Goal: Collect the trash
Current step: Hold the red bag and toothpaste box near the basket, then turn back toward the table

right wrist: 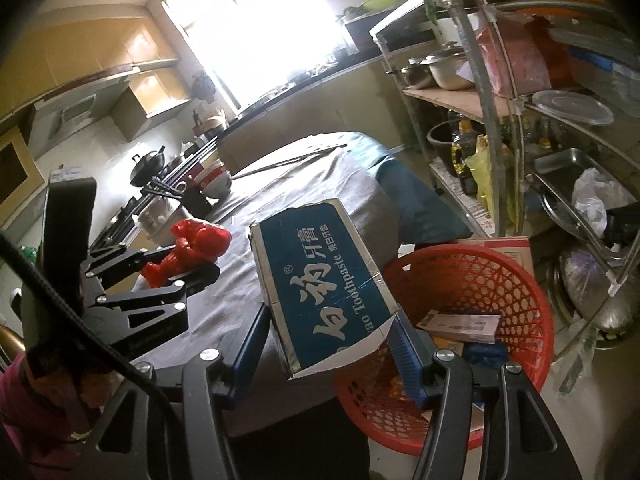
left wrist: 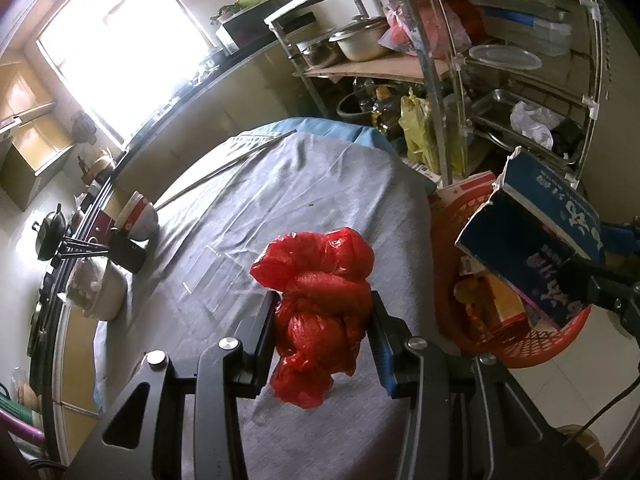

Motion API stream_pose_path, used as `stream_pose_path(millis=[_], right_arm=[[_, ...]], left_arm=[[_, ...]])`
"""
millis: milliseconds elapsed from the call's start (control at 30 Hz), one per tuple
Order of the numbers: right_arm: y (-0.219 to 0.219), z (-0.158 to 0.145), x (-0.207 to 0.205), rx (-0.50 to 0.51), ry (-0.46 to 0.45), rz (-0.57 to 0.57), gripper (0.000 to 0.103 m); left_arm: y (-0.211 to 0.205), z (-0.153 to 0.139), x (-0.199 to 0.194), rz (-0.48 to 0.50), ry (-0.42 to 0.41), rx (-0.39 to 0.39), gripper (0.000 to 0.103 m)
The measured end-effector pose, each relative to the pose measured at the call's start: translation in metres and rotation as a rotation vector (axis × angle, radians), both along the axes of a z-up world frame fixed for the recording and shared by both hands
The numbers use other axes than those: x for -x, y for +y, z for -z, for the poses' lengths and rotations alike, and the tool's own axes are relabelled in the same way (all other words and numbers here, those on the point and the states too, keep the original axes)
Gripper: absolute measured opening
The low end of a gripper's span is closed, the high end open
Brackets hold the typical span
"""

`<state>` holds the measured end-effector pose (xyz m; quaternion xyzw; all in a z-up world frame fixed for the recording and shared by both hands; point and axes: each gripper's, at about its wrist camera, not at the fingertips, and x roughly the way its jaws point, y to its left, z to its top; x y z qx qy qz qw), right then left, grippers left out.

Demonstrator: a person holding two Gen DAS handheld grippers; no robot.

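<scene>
A crumpled red plastic bag (left wrist: 320,300) hangs between the pads of my left gripper (left wrist: 322,312), which is shut on it above the grey-clothed table (left wrist: 248,208). From the right wrist the same red plastic bag (right wrist: 192,248) and left gripper (right wrist: 188,266) show at the left. My right gripper (right wrist: 332,328) is shut on a blue toothpaste box (right wrist: 320,284), which tilts over the table's right edge beside the red mesh basket (right wrist: 480,272). In the left wrist view the blue toothpaste box (left wrist: 532,248) hangs above the red mesh basket (left wrist: 532,344), which holds several cartons.
Stacked bowls (left wrist: 138,216), a black cup of chopsticks (left wrist: 124,250) and a white pot (left wrist: 96,288) stand at the table's left edge. Long metal rods (left wrist: 248,152) lie at the far end. A crowded metal shelf rack (left wrist: 500,80) rises behind the basket. A person's sleeve (right wrist: 36,412) shows bottom left.
</scene>
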<state>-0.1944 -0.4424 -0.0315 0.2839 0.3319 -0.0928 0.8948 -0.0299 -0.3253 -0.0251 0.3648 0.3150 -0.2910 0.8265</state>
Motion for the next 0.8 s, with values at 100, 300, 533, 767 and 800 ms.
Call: stream_pose_path(millis=[100,300,533,767,800], right_arm=[[0.001,-0.004,0.004,0.038,0.006,0.023,0.062],[0.027,-0.017,-0.009,0.12,-0.007,-0.036,0.063],[0.048,-0.014,-0.032,0.06,-0.006,-0.097,0.063],[0.091,-0.021,-0.067,0.073,-0.006,-0.177,0.062],[0.098,-0.021,-0.071,0.074,-0.002,-0.188,0.063]], left_arm=[[-0.001,-0.002,0.003,-0.001,-0.004,0.018,0.044],[0.021,-0.015,-0.007,-0.082,-0.001,0.104,0.044],[0.076,-0.025,-0.035,-0.228,-0.001,0.152,0.044],[0.136,-0.022,-0.063,-0.388,0.048,0.198,0.044],[0.142,-0.022,-0.064,-0.399,0.049,0.204,0.044]])
